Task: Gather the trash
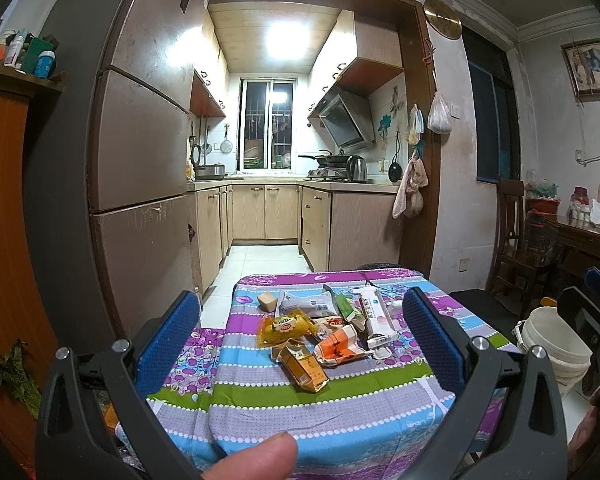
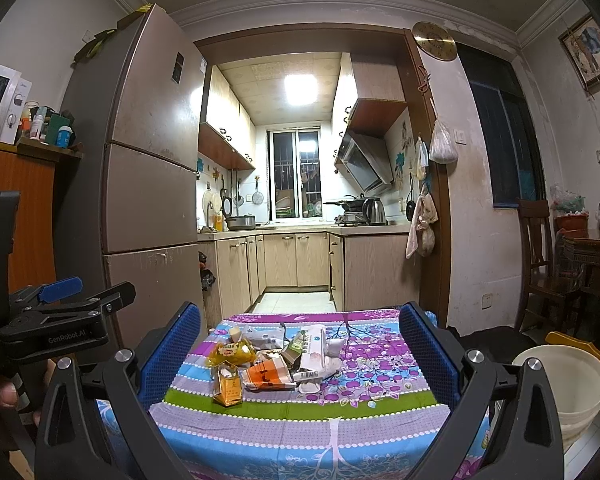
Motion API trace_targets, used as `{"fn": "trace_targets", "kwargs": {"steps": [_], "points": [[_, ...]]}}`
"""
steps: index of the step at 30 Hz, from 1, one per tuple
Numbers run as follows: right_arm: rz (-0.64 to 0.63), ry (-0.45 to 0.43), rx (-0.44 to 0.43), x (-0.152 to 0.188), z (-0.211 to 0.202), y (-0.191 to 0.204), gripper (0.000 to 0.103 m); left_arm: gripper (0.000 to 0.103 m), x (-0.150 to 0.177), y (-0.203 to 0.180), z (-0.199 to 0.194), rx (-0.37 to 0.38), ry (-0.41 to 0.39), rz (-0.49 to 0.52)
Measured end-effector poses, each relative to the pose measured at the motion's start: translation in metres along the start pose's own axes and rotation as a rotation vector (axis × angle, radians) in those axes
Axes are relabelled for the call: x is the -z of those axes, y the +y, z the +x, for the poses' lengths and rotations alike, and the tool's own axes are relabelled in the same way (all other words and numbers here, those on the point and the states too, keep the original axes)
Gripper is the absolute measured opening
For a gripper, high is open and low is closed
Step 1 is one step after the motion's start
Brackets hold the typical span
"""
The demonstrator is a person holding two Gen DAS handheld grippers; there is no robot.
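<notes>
A small heap of trash lies on the table's flowered, striped cloth (image 1: 340,412): a gold carton (image 1: 302,368), a yellow wrapper (image 1: 286,326), an orange-and-white wrapper (image 1: 340,346), a white tube box (image 1: 376,316) and a green packet (image 1: 346,306). My left gripper (image 1: 302,300) hangs open just in front of the heap, holding nothing. The right wrist view shows the same gold carton (image 2: 228,390) and orange wrapper (image 2: 268,374) on the cloth (image 2: 300,432). My right gripper (image 2: 300,312) is open and empty, further back from the heap. A white bucket (image 2: 560,384) stands right of the table.
The bucket (image 1: 556,344) sits low beside the table's right edge. A tall fridge (image 2: 148,200) and an orange cabinet (image 2: 16,208) stand to the left. Ahead is the kitchen doorway, and at the right a wooden chair (image 2: 536,256) and a dark table. A thumb (image 1: 256,456) shows at the bottom.
</notes>
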State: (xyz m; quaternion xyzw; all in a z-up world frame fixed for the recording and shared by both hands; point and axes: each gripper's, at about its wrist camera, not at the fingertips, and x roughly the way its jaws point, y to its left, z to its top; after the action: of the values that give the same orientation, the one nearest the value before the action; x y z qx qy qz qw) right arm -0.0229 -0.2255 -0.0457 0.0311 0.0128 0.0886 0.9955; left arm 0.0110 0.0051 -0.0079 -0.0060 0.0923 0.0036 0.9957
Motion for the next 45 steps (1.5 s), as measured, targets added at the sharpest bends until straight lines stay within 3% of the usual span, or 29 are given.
{"fn": "trace_targets", "kwargs": {"steps": [13, 18, 21, 26, 30, 32, 33, 36, 38, 41, 45], "points": [[-0.006, 0.014, -0.004, -0.004, 0.003, 0.002, 0.099, 0.098, 0.001, 0.001, 0.006, -0.010, 0.017, 0.005], [-0.009, 0.041, -0.015, -0.001, 0.009, -0.001, 0.099, 0.098, 0.001, 0.020, 0.031, 0.002, 0.083, -0.003], [-0.011, 0.078, -0.034, 0.005, 0.021, -0.003, 0.099, 0.098, 0.003, 0.047, 0.061, -0.034, 0.111, 0.015], [0.037, 0.191, -0.114, 0.021, 0.054, -0.011, 0.099, 0.098, 0.021, 0.105, 0.143, -0.012, 0.306, -0.006], [0.061, 0.301, -0.181, 0.042, 0.088, -0.014, 0.098, 0.098, 0.047, 0.110, 0.190, 0.065, 0.441, 0.022], [0.057, 0.350, -0.234, 0.052, 0.103, -0.009, 0.092, 0.089, 0.058, 0.107, 0.207, 0.120, 0.476, 0.030], [0.059, 0.379, -0.261, 0.056, 0.112, -0.006, 0.083, 0.086, 0.062, 0.105, 0.219, 0.139, 0.502, 0.027], [0.077, 0.479, -0.365, 0.069, 0.146, 0.010, 0.062, 0.079, 0.069, 0.113, 0.250, 0.148, 0.537, -0.034], [0.052, 0.514, -0.409, 0.077, 0.164, 0.025, 0.056, 0.078, 0.072, 0.116, 0.260, 0.161, 0.549, -0.062], [0.033, 0.574, -0.452, 0.092, 0.203, 0.048, 0.055, 0.077, 0.075, 0.110, 0.277, 0.198, 0.563, -0.002], [0.082, 0.619, -0.437, 0.104, 0.245, 0.051, 0.055, 0.077, 0.070, 0.094, 0.298, 0.267, 0.552, 0.117]]}}
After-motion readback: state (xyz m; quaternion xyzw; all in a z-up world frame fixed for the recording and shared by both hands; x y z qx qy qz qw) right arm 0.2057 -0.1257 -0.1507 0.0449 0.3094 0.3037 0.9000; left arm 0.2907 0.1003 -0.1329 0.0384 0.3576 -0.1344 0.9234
